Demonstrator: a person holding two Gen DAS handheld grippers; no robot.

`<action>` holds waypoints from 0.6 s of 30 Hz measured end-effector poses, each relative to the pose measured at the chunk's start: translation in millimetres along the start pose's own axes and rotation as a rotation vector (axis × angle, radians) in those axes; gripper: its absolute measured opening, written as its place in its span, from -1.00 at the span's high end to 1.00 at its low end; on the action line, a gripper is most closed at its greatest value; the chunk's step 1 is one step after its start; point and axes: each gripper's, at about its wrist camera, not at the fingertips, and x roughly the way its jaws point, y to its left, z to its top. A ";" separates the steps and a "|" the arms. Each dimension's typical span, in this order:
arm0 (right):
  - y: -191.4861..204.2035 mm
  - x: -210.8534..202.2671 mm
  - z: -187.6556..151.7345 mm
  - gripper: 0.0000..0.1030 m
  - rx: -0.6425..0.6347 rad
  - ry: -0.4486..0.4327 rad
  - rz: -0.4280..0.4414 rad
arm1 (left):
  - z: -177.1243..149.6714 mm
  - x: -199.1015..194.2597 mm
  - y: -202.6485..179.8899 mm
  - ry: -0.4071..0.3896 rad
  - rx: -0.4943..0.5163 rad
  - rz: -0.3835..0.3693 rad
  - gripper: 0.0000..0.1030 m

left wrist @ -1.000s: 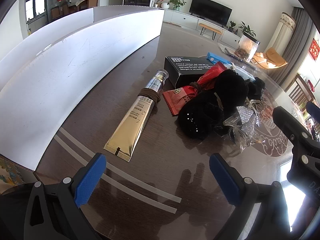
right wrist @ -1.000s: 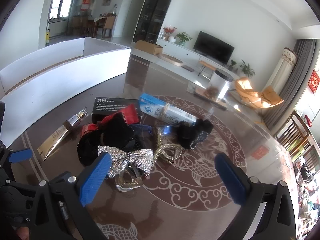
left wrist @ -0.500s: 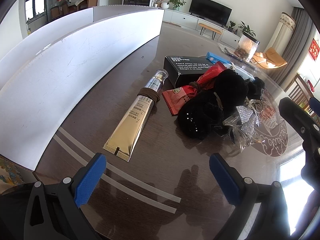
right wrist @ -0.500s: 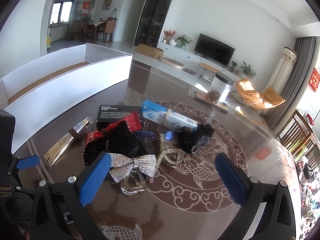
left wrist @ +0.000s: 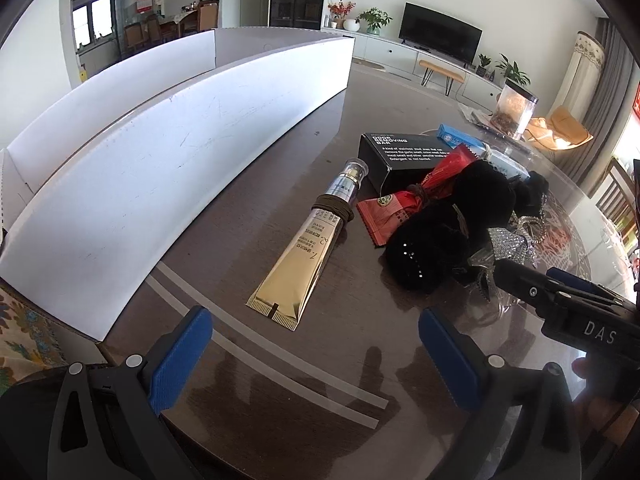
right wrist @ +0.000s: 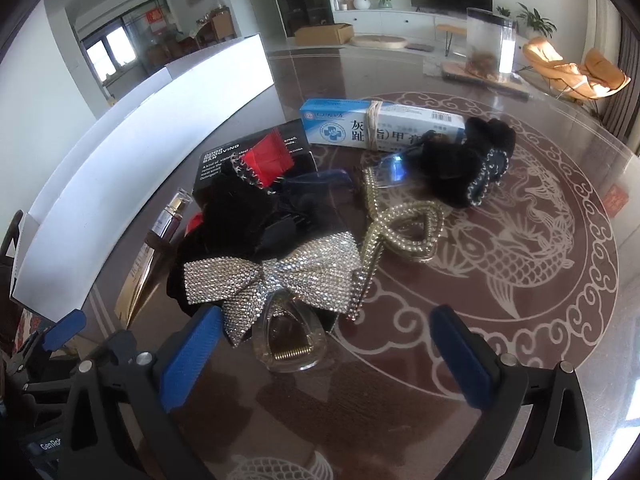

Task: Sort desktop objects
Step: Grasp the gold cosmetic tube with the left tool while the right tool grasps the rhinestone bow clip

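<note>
The left gripper (left wrist: 316,354) stood wide open and held nothing, its blue ribbed pads (left wrist: 182,358) poised above bare tabletop just short of the crimped end of a gold tube (left wrist: 298,270). The tube lay flat, glossy and metallic, tapering to a silver collar and clear cap, with a brown elastic band (left wrist: 334,207) wound around its neck. A long white cardboard tray (left wrist: 168,168), matte and lightly scuffed, ran along the left beside it.

The right gripper (right wrist: 324,354) was likewise fully spread and empty, its blue fingers (right wrist: 190,356) flanking the near end of a clear plastic claw clip with a brass coil spring (right wrist: 290,340). That clip carried a rhinestone bow (right wrist: 272,274), densely studded and glittering. The left finger lay just beside the bow's lower tail; whether it touched could not be determined.

Behind the bow sat a black velvet hair clip (right wrist: 236,216), soft and matte. To its right lay a gold rhinestone claw clip (right wrist: 400,226), open-looped and beaded. Further right rested a second black fuzzy clip (right wrist: 468,164) edged with small stones. A blue-and-white carton (right wrist: 380,128), tied with pale string, lay behind. A black rectangular box (left wrist: 400,158) printed with white lettering sat beneath a red foil sachet (left wrist: 404,204) pinched at its middle.

All items rested on a glossy dark table (right wrist: 520,240) bearing a pale fish-and-cloud pattern.
</note>
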 end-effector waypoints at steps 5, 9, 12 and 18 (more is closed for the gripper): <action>15.2 22.5 5.9 -1.00 -0.078 0.046 0.024 | -0.1 3.2 3.2 0.016 -0.010 0.037 -1.00; 21.1 28.6 8.7 -0.82 -0.101 0.010 0.034 | 0.5 6.1 12.7 0.043 -0.051 0.026 -1.00; 18.8 18.4 3.2 -0.58 -0.096 -0.026 0.050 | 0.7 9.1 18.8 0.064 -0.081 0.010 -1.00; -7.9 -22.3 -30.4 -0.13 -0.086 -0.070 -0.029 | 3.7 19.9 20.3 0.112 -0.092 -0.040 -1.00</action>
